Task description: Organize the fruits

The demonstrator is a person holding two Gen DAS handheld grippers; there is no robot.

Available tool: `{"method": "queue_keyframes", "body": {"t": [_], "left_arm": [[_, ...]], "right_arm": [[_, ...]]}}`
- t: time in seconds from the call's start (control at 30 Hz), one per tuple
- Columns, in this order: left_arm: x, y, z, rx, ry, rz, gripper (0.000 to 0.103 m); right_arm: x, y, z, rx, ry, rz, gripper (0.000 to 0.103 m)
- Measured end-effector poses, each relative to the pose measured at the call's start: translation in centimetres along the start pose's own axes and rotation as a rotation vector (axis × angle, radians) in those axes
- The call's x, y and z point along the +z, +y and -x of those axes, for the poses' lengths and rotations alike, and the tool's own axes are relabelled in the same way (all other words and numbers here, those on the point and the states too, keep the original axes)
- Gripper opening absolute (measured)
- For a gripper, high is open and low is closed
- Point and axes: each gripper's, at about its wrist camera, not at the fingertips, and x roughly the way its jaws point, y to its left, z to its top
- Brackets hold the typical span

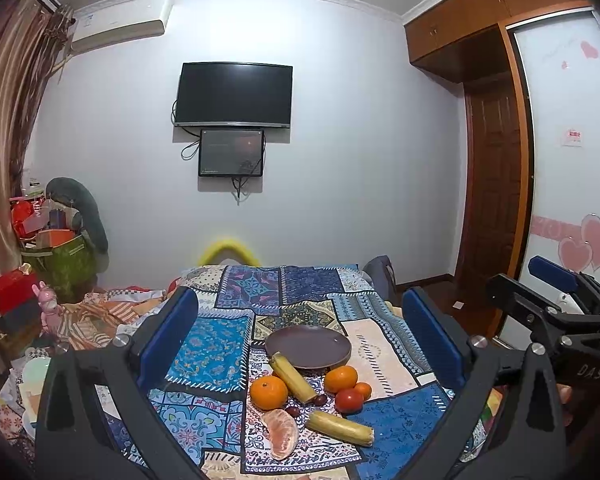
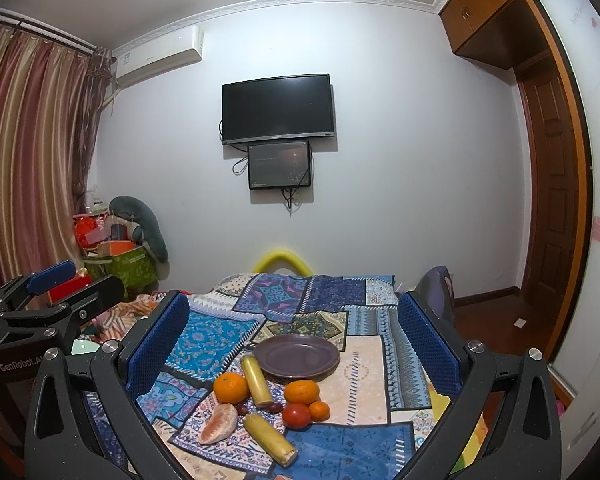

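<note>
1. My left gripper [image 1: 300, 344] is wide open – it holds nothing.
2. My right gripper [image 2: 294, 344] is wide open too, with nothing in it.
3. The fruits [image 2: 260, 404] lie on the patchwork cloth [image 2: 216, 340], just in front of the bare purple plate [image 2: 296, 356].

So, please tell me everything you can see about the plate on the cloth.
The plate is round, shallow and dull purple-brown, with a smooth, glazed look, probably ceramic. It is empty and lies flat on the patchwork cloth, behind the fruits. The end of one yellow banana piece reaches its near left rim and seems to touch it. An orange sits just in front of the rim; contact is unclear.
</note>
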Motion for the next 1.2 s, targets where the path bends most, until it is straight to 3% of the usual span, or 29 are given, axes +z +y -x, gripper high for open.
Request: {"method": "queue_keyframes", "body": {"t": [1.2], "left_arm": [[0.41, -0.66, 0.08, -0.014, -0.005, -0.006, 0.103]], "right_arm": [[-0.03, -0.25, 0.22, 0.000, -0.016, -0.010, 0.103]]}}
